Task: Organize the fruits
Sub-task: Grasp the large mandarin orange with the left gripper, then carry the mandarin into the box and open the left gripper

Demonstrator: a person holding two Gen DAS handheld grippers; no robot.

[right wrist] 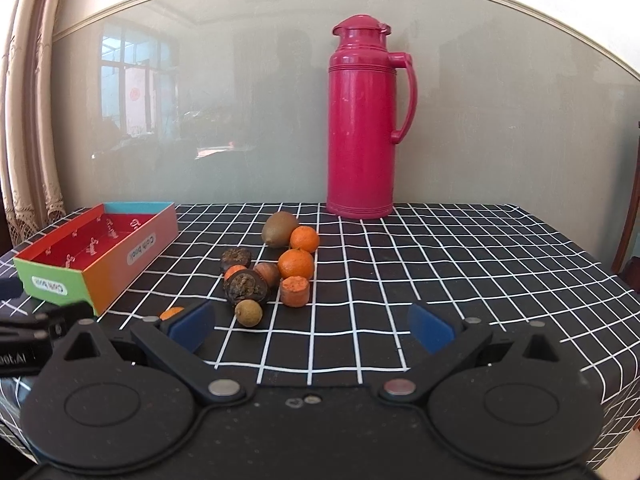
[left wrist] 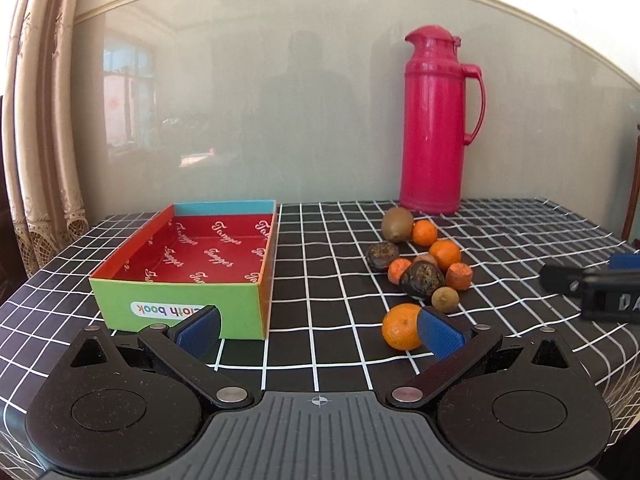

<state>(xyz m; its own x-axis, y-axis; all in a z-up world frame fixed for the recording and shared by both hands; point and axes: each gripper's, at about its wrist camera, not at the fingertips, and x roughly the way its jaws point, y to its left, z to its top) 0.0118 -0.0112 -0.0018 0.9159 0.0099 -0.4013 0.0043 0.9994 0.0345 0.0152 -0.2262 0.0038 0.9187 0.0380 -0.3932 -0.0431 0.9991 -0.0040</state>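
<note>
A black tablecloth with a white grid covers the table. At its back stands a tall, glossy pink plastic flask. Left sits an open rectangular cardboard box (red printed lining, nothing inside). The fruits lie loosely clustered right of the box: a fuzzy oval kiwi, smooth round tangerines, 2 wrinkled dark ones. Left gripper and right gripper both hover with blue-padded fingers spread wide, gripping nothing.

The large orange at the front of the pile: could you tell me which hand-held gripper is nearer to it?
Left. The left hand-held gripper has the large orange beside its right finger; the right hand-held gripper sits further right of it.
</note>
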